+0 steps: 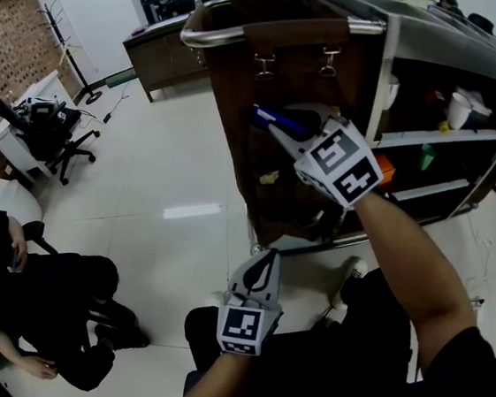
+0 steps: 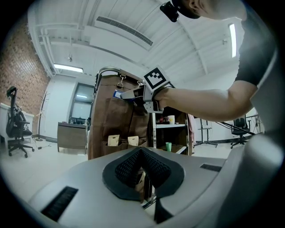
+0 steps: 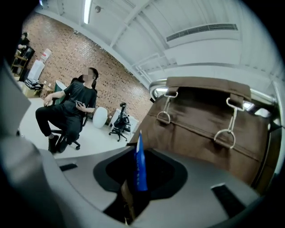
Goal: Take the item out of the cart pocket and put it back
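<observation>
At the brown fabric pocket panel [image 1: 243, 78] hanging on the metal shelf cart [image 1: 428, 138], our right gripper [image 1: 267, 120] stands spread around the flat blue packet [image 3: 140, 167] without pinching it, we judge to let it settle back inside, while our left gripper [image 1: 266, 259] hangs low, pressed together and empty.

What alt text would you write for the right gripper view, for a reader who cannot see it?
A blue packet stands edge-on between the right gripper's parted jaws, before a brown fabric cart bag hung on metal clips. At left, a person in black sits by a brick wall.
</observation>
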